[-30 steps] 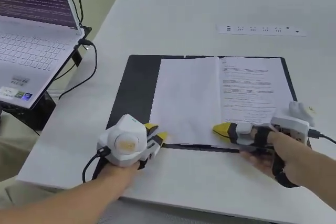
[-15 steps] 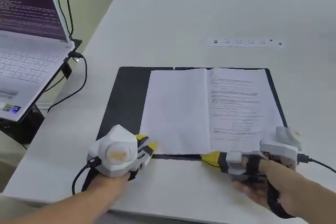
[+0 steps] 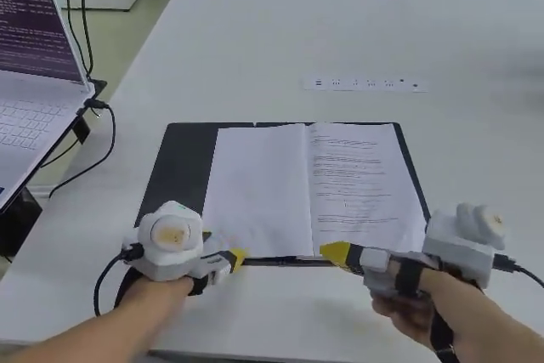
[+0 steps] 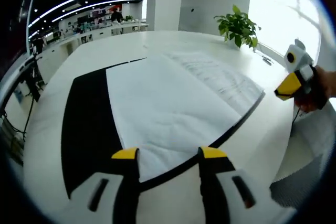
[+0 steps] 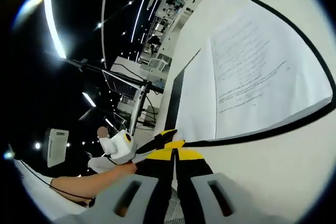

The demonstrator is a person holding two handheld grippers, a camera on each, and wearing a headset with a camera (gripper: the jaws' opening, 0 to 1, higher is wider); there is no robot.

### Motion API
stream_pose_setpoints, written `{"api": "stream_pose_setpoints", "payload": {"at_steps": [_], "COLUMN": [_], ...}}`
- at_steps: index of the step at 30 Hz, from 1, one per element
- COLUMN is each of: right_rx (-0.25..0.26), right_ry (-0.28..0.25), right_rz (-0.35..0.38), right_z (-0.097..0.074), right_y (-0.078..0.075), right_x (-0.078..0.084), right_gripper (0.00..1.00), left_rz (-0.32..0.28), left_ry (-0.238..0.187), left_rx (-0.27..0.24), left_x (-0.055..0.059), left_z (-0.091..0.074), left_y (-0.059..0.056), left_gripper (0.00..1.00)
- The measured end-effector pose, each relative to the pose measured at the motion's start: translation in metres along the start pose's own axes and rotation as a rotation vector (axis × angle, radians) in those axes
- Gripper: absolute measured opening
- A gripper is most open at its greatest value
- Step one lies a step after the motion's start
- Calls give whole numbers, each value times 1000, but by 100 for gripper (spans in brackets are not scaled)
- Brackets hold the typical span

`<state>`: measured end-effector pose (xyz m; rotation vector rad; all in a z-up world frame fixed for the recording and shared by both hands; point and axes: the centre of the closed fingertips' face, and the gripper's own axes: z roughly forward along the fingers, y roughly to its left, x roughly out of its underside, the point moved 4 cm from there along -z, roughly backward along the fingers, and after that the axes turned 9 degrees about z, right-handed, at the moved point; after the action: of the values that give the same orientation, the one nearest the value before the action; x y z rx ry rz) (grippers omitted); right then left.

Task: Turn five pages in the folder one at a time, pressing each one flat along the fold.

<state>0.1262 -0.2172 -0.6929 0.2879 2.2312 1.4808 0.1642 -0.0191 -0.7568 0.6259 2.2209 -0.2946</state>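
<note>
A black folder lies open on the white table, with a blank page on the left and a printed page on the right. My left gripper rests at the folder's near edge, below the blank page. In the left gripper view its jaws stand open, with nothing between them and the blank page just beyond. The right gripper hovers near the fold's near end, and in the right gripper view it is shut and empty. The printed page lies flat ahead of it.
An open laptop sits at the far left, with black cables trailing toward the folder. A white power strip lies beyond the folder. A potted plant stands in the background.
The head camera has shifted. Both grippers have drawn back from the pages' lower edge to the folder's near edge. The pages lie as before.
</note>
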Motion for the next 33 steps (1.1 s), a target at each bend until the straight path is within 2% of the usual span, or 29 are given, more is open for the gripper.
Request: {"api": "stream_pose_setpoints", "payload": {"at_steps": [4, 5, 8, 11, 13, 14, 16, 17, 19, 21, 23, 25, 28, 30, 33], "right_rx": [13, 24, 67, 98, 138, 176, 214, 238, 301, 344, 379, 407, 451, 475, 469], "right_ry": [-21, -9, -32, -27, -38, -51, -61, -74, -118, -148, -185, -200, -230, -245, -262], "right_rz": [-96, -121, -209, -244, -308, -343, -398, -415, -468, -479, -506, -539, -597, -589, -579], "right_z": [-20, -27, -38, -46, -52, -56, -60, -63, -69, -73, -78, -82, -89, -93, -98], "right_y": [3, 8, 8, 8, 6, 3, 0, -1, -6, -8, -9, -8, -10, -12, -11], "right_x": [-1, 3, 3, 7, 7, 5, 4, 2, -5, -11, -18, -22, -28, -30, -31], "right_gripper": [0, 0, 9, 18, 24, 27, 36, 41, 58, 73, 83, 85, 95, 99, 100], "left_rz": [-34, -48, -59, -40, -17, -11, -18, -25, -39, -52, -59, -63, -71, -65, -71], "left_ry": [-9, -14, -32, -38, -37, -43, -51, -58, -72, -82, -98, -110, -147, -164, -178], "left_rx": [9, 14, 17, 19, 18, 15, 13, 10, 4, -6, -11, -12, -17, -26, -23], "left_x": [-4, -6, -10, -12, -12, -13, -15, -15, -17, -19, -23, -27, -34, -37, -40], "left_z": [-13, -18, -31, -44, -50, -55, -61, -63, -70, -74, -80, -86, -93, -98, -103], "left_y": [-3, -5, -7, -9, -10, -10, -11, -11, -12, -12, -14, -15, -18, -19, -22], "left_gripper": [52, 54, 61, 64, 65, 67, 70, 72, 75, 80, 85, 86, 89, 93, 95]}}
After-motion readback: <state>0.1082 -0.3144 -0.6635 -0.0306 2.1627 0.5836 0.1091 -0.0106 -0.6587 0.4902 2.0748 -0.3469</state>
